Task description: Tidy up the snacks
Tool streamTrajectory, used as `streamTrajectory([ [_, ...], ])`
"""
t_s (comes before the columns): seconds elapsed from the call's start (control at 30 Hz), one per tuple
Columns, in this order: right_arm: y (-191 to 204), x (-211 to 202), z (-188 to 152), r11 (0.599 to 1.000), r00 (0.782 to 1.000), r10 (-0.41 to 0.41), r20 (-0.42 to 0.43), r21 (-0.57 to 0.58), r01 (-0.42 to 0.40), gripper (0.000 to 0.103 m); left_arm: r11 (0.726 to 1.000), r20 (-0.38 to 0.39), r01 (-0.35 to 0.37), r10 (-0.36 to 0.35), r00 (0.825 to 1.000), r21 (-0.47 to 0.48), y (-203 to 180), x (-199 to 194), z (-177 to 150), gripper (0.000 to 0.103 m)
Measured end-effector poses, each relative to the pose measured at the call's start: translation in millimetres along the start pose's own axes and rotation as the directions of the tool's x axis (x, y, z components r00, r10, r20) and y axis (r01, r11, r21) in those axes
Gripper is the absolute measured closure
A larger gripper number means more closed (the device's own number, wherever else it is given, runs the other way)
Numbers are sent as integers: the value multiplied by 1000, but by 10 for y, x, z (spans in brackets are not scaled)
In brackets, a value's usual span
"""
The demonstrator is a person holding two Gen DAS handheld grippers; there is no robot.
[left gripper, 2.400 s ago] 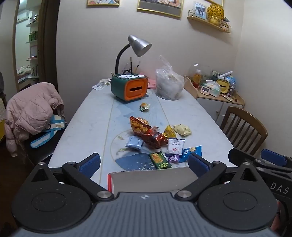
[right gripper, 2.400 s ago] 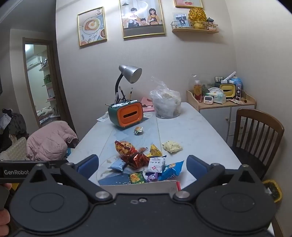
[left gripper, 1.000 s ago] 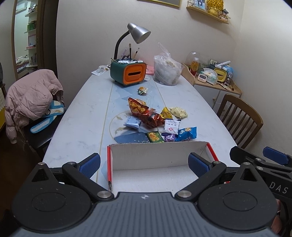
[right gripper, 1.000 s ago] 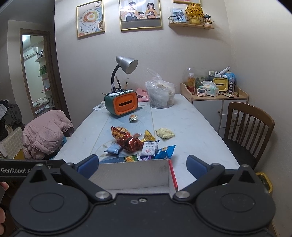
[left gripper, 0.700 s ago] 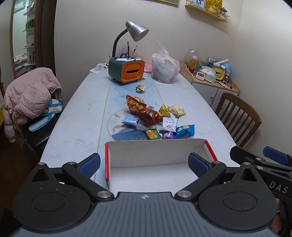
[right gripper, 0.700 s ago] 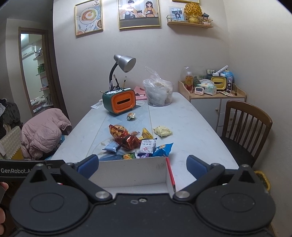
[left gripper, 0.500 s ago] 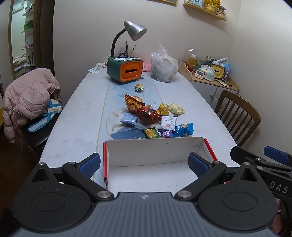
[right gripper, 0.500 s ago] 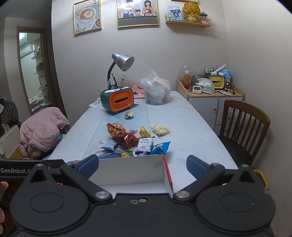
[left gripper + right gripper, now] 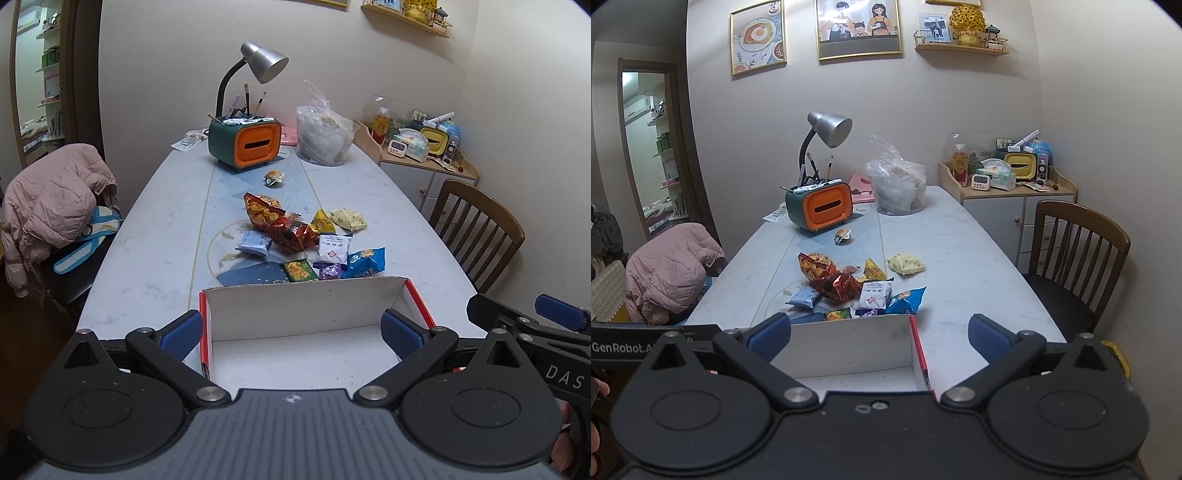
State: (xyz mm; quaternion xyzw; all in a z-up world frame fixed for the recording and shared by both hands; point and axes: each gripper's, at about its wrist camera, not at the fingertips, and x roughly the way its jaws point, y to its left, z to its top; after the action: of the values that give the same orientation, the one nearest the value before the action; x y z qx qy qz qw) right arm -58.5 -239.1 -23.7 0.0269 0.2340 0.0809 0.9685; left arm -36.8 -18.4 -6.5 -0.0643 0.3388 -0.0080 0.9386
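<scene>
Both tongs are hanging wide open with nothing between them: my left gripper [image 9: 291,328] is spanning the white box [image 9: 306,306], my right gripper [image 9: 879,332] is hovering over that box's red-edged right wall [image 9: 918,347]. I'm seeing the box sitting at the near end of the pale marble table [image 9: 147,236], and the snacks [image 9: 295,236] are lying in a loose heap just beyond its far wall, mid-table. Further back, an orange-fronted organiser [image 9: 245,146], a grey desk lamp [image 9: 264,64] and a clear plastic bag [image 9: 325,138] are standing near the wall. A wooden chair [image 9: 1078,251] is standing at the table's right edge, and a pink jacket [image 9: 51,206] is draped at its left edge. Bare tabletop is showing on both sides of the heap.
</scene>
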Motion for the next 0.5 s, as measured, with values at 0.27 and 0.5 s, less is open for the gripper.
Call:
streamTrajectory([
  [0.27,3,0,-6,1000,1000,0,-1,-2,0,0,1000,4,-5,5,1000,5,2,6,1,0],
  [0.5,7,9,-6,1000,1000,2,-1,-1,-2,0,1000,3,2,-2,1000,-6,42,23,-7,0],
])
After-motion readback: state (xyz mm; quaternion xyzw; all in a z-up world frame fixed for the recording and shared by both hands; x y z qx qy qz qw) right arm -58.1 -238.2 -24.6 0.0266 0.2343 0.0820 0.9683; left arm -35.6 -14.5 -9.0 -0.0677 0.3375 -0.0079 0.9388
